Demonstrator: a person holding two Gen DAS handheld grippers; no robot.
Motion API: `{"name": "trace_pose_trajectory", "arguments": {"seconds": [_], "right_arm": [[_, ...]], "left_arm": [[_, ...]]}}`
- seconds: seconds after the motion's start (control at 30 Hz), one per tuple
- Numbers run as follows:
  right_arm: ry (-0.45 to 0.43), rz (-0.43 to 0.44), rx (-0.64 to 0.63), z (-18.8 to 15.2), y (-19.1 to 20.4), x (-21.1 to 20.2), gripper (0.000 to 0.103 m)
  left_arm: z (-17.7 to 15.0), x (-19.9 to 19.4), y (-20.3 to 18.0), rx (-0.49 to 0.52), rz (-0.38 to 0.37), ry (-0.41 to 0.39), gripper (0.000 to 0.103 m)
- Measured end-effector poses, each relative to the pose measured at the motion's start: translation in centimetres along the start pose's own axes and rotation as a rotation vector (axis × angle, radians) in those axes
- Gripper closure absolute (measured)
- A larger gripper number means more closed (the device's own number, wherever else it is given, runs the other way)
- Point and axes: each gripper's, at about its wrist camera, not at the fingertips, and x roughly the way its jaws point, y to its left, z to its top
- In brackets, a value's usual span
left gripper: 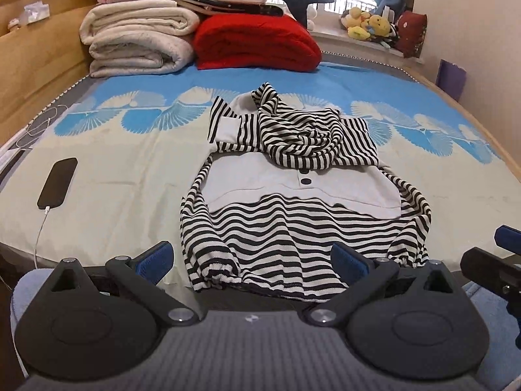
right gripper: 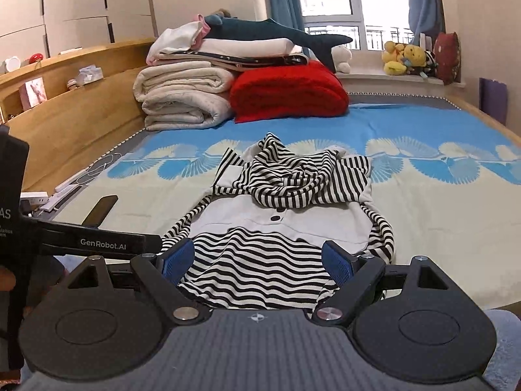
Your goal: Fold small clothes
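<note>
Both tongs spread wide, left tongs point(left gripper: 252, 259) & right tongs point(right gripper: 257, 259) empty, above striped garment point(left gripper: 293, 228).

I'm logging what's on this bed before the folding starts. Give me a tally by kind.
Striped black-and-white garment: 1
Cream folded quilts: 2
Red folded blanket: 1
Dark teal plush shark: 1
Black phone on a white cable: 1
Total: 6

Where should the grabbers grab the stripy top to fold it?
Probably the stripy top by its near gathered hem, one corner each, coming from the bed's near edge. That hem lies flat and closest to both open grippers, left and right; the far end is bunched.
</note>
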Motion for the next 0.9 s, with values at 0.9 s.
{"name": "trace_pose_trajectory", "arguments": {"seconds": [0.9], "right_arm": [[0.165, -0.230, 0.313, -2.4, -14.4, 14.7, 0.017]], "left_arm": [[3.0, 17.4, 7.7, -0.017, 0.095, 0.107, 0.000]]}}
